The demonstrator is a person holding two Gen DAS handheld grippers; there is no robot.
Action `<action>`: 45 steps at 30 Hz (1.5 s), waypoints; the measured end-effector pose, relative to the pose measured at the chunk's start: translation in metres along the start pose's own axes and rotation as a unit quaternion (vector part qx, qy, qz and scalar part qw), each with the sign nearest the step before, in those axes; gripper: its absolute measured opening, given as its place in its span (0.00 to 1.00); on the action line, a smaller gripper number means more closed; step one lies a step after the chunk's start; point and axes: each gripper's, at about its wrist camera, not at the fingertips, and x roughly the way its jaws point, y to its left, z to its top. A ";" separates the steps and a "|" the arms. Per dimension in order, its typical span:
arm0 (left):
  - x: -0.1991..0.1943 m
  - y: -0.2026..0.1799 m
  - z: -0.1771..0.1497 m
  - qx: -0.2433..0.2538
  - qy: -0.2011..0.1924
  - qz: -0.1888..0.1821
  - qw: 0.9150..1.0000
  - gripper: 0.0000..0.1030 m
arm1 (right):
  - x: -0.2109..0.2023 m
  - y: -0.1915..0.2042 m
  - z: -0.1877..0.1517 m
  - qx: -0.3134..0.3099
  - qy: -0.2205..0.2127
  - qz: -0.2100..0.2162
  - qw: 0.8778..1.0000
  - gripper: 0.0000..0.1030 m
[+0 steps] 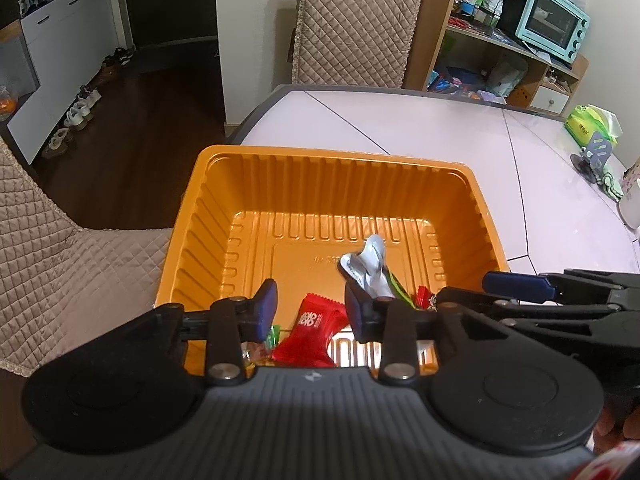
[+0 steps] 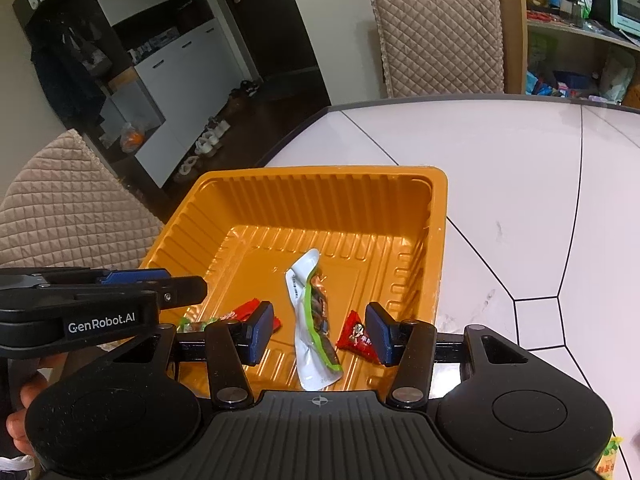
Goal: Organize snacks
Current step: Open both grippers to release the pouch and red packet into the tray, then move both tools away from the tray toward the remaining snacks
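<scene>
An orange tray (image 1: pixel 320 184) of thin glossy plastic, rectangular with rounded corners and ribbed walls and floor, sits near the edge of a pale, glossy surface (image 1: pixel 440 128) crossed by thin dark lines. In it lie several snacks: a long white pouch (image 2: pixel 310 320) with a green edge and crinkled foil ends, twisted along its length; a flat red packet (image 1: pixel 314 332) with white lettering; and a small red wrapper (image 2: pixel 356 338) printed with a cartoon figure. A bit of green wrapper (image 2: pixel 192 325) shows at the near wall, mostly hidden, so its shape is hard to tell. The left tool (image 1: pixel 310 312) hangs over the tray's near end, its blue pads apart and pressing on nothing; the red packet lies below the gap and the pouch's end sits just by one pad. The right tool (image 2: pixel 320 334) also stands open over the tray, the pouch lying loose under the gap and the red wrapper just beside one pad. Each tool's black body cuts off the tray's near wall. Chairs with quilted beige covers (image 1: pixel 356 20) stand around the surface.
</scene>
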 end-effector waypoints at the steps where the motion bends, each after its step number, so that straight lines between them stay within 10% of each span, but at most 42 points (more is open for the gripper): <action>1: -0.002 0.000 -0.001 0.000 0.000 0.001 1.000 0.32 | -0.001 0.000 -0.001 0.000 0.000 0.000 1.000 0.50; 22: -0.054 -0.031 -0.030 0.000 -0.015 -0.007 1.000 0.46 | -0.076 -0.013 -0.038 0.026 -0.029 0.014 0.999 0.50; 45: -0.080 -0.162 -0.100 0.107 0.005 -0.101 0.989 0.51 | -0.207 -0.108 -0.156 0.128 -0.042 -0.080 0.988 0.50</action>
